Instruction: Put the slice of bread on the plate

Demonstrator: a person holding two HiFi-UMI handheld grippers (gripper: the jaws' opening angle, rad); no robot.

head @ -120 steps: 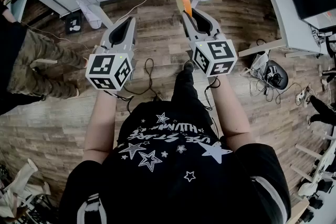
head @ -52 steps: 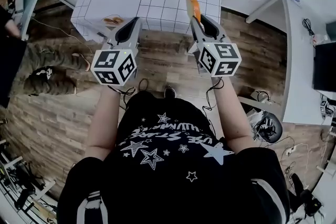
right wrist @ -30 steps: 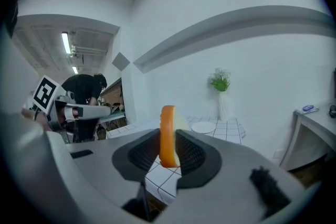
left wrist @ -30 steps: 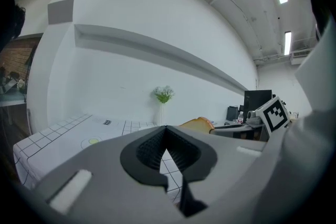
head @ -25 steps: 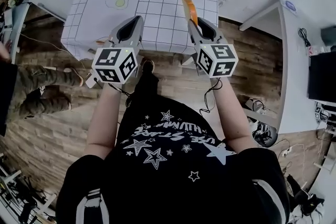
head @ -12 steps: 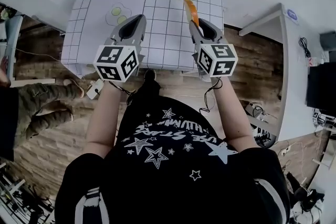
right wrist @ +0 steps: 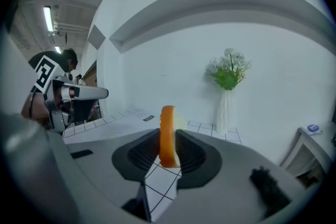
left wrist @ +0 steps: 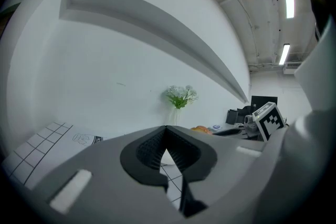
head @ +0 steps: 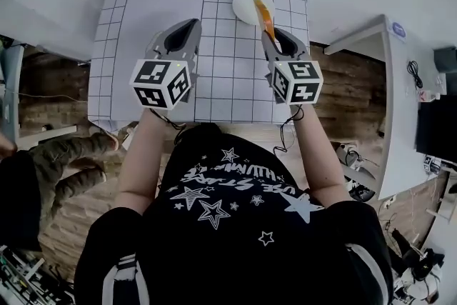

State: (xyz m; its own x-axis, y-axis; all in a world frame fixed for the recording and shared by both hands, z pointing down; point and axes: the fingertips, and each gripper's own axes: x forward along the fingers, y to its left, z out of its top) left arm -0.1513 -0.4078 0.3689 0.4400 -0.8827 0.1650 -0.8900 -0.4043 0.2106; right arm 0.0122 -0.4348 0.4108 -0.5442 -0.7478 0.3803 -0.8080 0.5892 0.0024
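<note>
The right tool [right wrist: 167, 140] is gripping the slice of bread [right wrist: 167, 135] on edge, its jaws pressing on both faces while the orange crust is standing up past their tips. The white plate [head: 244, 5] is lying on the gridded surface [head: 221, 75] just ahead of this tool, and in the head view the slice is overlapping the plate's near rim. The left tool [head: 188, 25] is hovering alongside, to the right tool's left, its jaws meeting at the tips with nothing between them.

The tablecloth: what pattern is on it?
The tablecloth is white with a grid of thin dark lines, best seen in the head view.
</note>
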